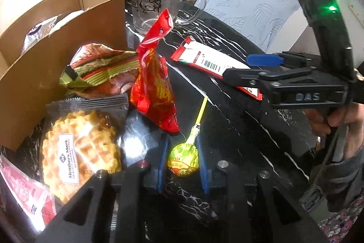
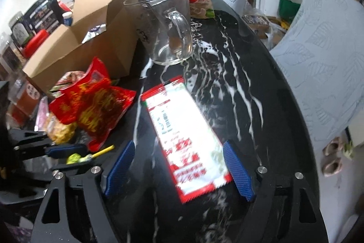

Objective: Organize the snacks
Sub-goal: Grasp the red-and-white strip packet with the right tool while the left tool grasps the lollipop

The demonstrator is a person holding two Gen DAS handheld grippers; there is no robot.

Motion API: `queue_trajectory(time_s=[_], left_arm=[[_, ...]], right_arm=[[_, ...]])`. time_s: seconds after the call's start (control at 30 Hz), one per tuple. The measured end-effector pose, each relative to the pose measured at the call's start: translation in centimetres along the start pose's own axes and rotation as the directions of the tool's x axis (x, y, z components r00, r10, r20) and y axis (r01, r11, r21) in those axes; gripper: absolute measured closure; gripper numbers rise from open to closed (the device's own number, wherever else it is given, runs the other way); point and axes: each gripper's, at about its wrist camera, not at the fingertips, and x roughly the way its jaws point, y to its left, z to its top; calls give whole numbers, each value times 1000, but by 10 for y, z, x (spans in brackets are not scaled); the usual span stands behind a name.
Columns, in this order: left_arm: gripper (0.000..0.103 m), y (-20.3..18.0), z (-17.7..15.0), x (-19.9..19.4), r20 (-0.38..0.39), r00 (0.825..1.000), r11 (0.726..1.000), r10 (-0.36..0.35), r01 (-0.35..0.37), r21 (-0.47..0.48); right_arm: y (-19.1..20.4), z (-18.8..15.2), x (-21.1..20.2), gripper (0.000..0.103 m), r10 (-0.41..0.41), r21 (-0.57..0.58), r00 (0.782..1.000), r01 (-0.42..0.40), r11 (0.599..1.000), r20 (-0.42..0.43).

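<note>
Closest to the left wrist camera, the left gripper (image 1: 182,163) has its blue pads pressed against the round head of a green-and-yellow lollipop (image 1: 183,159) lying on the black marble table (image 1: 238,129), its yellow stick pointing away. To lift it cleanly, the grip should likely stay on the head, since the stick could slip. Just beyond lie a waffle pack (image 1: 82,149) and a red snack bag (image 1: 152,92), with the open cardboard box (image 1: 56,42) behind them, the probable destination. At right, the right gripper (image 2: 179,165), tilted steeply downward in a person's hand, straddles a flat red-and-white packet (image 2: 184,142) with jaws wide, not touching it. Farther back stands a glass mug (image 2: 163,24).
</note>
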Motion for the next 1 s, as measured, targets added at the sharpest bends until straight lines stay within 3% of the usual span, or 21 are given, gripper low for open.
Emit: queue_trajectory(time_s=[0.23, 0.37, 0.5, 1.0], left_arm=[[79, 9, 3, -6, 13, 1000, 1000, 11, -11, -28], [79, 13, 2, -9, 17, 1000, 999, 16, -15, -44], [79, 16, -2, -14, 20, 1000, 998, 19, -18, -54], [79, 3, -43, -60, 83, 995, 996, 46, -40, -76]], right_arm=[[10, 12, 20, 23, -42, -87, 998, 38, 996, -49], [19, 12, 25, 40, -109, -142, 993, 101, 985, -49], [21, 8, 22, 53, -110, -166, 993, 102, 981, -39], [28, -30, -20, 57, -103, -71, 995, 103, 992, 4]])
